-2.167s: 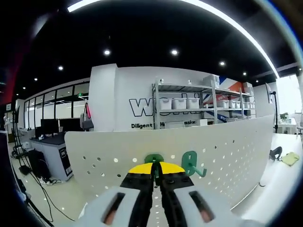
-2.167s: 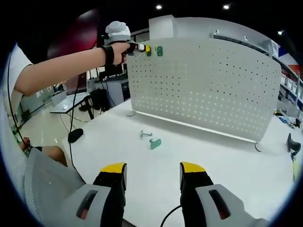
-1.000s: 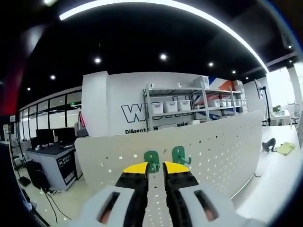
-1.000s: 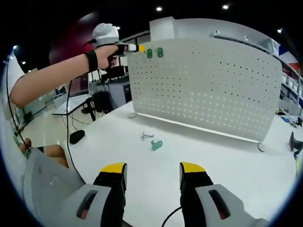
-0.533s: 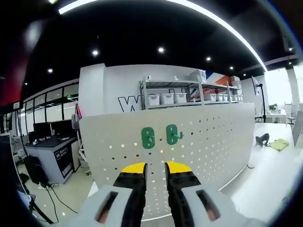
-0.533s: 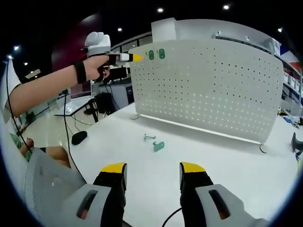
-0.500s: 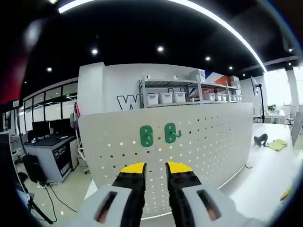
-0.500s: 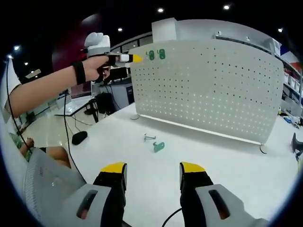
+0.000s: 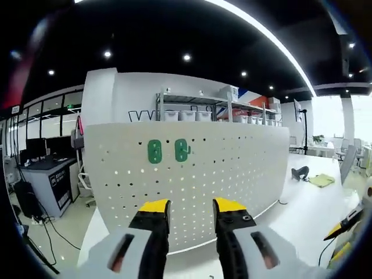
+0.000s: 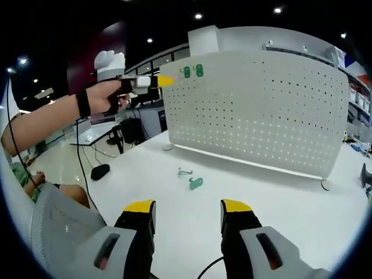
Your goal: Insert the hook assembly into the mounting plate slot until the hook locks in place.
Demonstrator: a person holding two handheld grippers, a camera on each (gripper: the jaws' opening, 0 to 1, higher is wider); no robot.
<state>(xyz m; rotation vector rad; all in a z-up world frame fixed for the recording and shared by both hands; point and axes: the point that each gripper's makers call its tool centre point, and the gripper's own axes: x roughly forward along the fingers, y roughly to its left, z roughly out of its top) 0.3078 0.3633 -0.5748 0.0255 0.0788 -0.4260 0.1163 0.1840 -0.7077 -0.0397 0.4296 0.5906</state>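
Left gripper view: left gripper (image 9: 190, 204), yellow-tipped jaws narrowly parted and empty, faces the white perforated pegboard (image 9: 232, 168); two green hook plates (image 9: 167, 150) sit side by side at 12 o'clock. Right gripper view: right gripper (image 10: 188, 207), jaws wide and empty, over the smooth white table (image 10: 279, 197); a loose green plate (image 10: 195, 183) and wire hook (image 10: 185, 172) lie near the board's foot.

I see a shelf (image 9: 197, 114) with white boxes (image 9: 187, 115), a dark desk (image 9: 43, 168), and my white table (image 10: 279, 197).
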